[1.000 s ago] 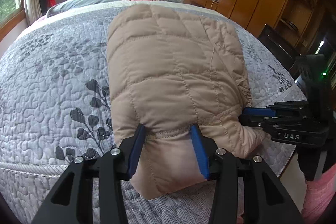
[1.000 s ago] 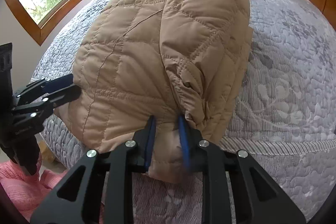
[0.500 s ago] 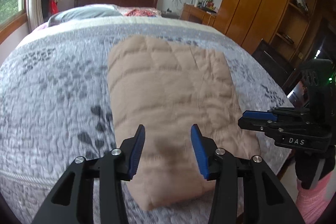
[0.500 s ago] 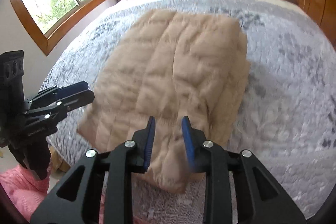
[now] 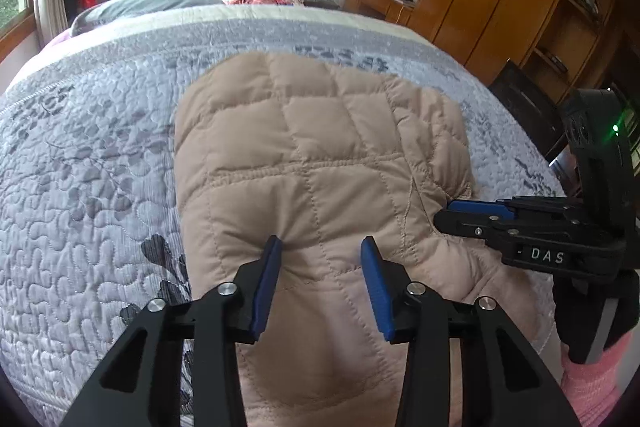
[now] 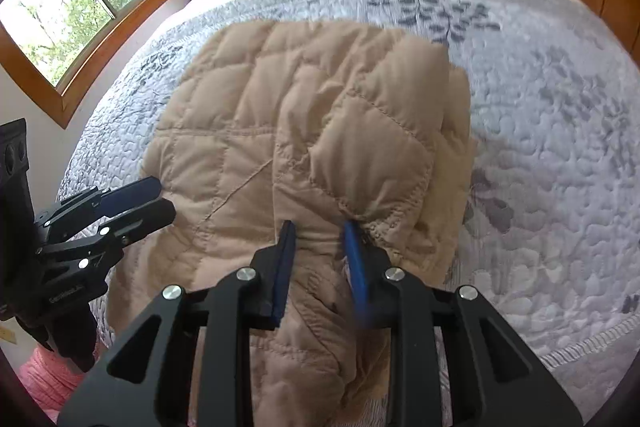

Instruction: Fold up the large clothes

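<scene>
The tan quilted jacket [image 5: 320, 163] lies folded on the grey patterned bedspread [image 5: 88, 187], its near edge hanging over the side of the bed. A second ago both claws were right down at that near edge with the padding bunched between their fingers; in between they pulled away from it, and now they sit back at the same edge. The left claw [image 5: 320, 247] is narrowing, its blue fingers denting the fabric on either side of a wide pleat, so it is grasping the jacket. The right claw [image 6: 320, 239] holds a narrower bunch of the hem, fingers pressed into it. Compared with a second ago the jacket sits farther off and flatter, its far end no longer looming. My reading is that the bundle is being regripped for another fold or a tidy-up tug.
</scene>
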The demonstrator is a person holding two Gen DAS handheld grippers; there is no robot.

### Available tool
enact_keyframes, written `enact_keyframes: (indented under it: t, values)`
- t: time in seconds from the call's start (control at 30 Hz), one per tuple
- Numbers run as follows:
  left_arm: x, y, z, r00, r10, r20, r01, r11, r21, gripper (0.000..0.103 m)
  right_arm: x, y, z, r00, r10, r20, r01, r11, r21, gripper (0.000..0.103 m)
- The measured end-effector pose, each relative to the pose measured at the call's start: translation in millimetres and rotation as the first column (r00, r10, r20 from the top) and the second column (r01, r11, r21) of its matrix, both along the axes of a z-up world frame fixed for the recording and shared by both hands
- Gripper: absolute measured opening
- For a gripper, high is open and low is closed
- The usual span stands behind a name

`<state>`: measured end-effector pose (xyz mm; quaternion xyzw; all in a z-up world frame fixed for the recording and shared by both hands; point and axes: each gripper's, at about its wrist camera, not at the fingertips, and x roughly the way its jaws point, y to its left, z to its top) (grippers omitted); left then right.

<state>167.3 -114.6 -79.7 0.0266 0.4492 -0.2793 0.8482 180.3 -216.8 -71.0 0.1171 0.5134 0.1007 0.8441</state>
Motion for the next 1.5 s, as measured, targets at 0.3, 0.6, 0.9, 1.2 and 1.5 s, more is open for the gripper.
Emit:
enact_keyframes:
  t: [0.3,0.6,0.9,1.2,1.5]
  values:
    - [-5,5,4,1.000,-0.002,-0.004,0.002,1.000,-0.007,0.040,0,-6,-2,1.000,-0.008,-0.008,0.008,0.997,0.072,0.031]
    - [-22,44,33,0.998,0.030,0.058,-0.029,0.999,-0.023,0.069,-29,-28,33,0.994,-0.020,0.111,0.006,0.993,0.121,0.088]
    - [-10,68,18,1.000,0.029,-0.006,-0.029,0.997,-0.065,0.078,-33,-66,2,0.996,-0.083,0.031,0.069,0.945,0.319,0.091]
    - [7,74,-2,0.993,-0.025,-0.119,0.005,0.987,-0.163,0.080,-31,-69,-20,0.998,-0.065,-0.003,0.060,0.908,0.415,0.092]
    - [19,62,-19,0.983,-0.088,-0.161,0.054,0.978,-0.204,0.084,-22,-64,-37,0.999,-0.035,-0.030,0.045,0.891,0.452,0.096]
